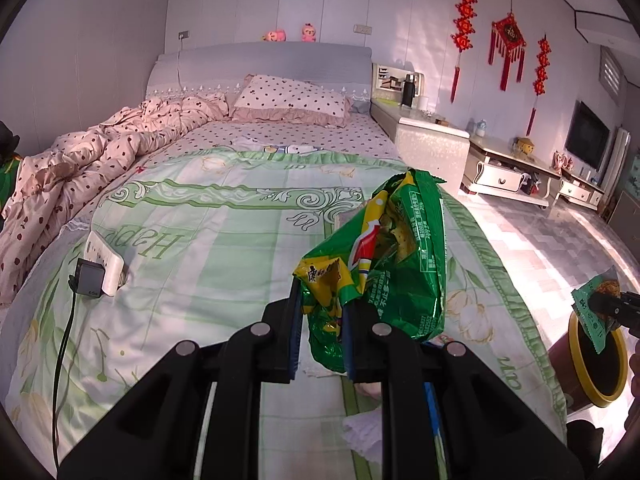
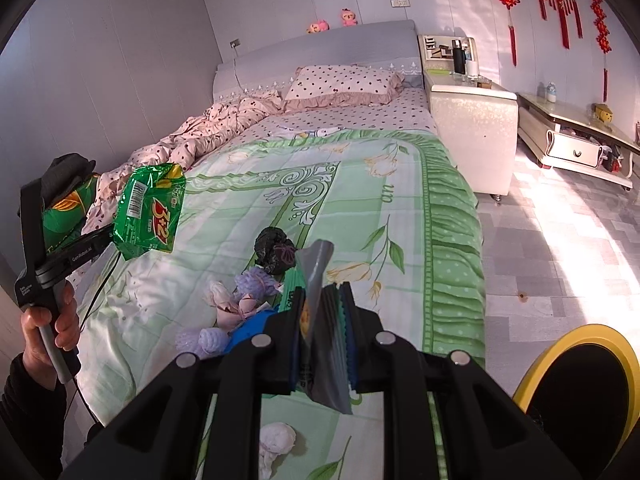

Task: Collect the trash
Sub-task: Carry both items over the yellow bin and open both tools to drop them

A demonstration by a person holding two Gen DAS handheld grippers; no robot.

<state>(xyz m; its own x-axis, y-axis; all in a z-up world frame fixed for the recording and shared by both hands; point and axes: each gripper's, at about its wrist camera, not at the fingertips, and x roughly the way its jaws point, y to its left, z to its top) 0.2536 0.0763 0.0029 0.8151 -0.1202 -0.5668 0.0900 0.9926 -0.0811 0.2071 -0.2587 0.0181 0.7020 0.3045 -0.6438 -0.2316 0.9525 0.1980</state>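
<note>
My left gripper (image 1: pixel 322 300) is shut on the lower corner of a crumpled green and yellow snack bag (image 1: pixel 396 256), held up above the green bedspread (image 1: pixel 208 240). The right wrist view shows that bag (image 2: pixel 148 212) at the left, in the left gripper (image 2: pixel 107 237). My right gripper (image 2: pixel 323 298) is shut on a flat grey wrapper (image 2: pixel 316 272) with a green edge. In the left wrist view that wrapper (image 1: pixel 591 312) shows as a small green packet hanging over a dark bin with a yellow rim (image 1: pixel 576 320). More trash lies on the bed: a black bag (image 2: pixel 276 252), purple foam nets (image 2: pixel 252 282) and pink tissue (image 2: pixel 230 306).
A white power strip with a black charger (image 1: pixel 100 270) and its cable lie on the bed's left side. A rumpled pink quilt (image 1: pixel 80 160) fills the far left. A white tissue ball (image 2: pixel 276 440) lies near the bed's foot. The bin's rim (image 2: pixel 560 344) stands on the tiled floor (image 2: pixel 560 240).
</note>
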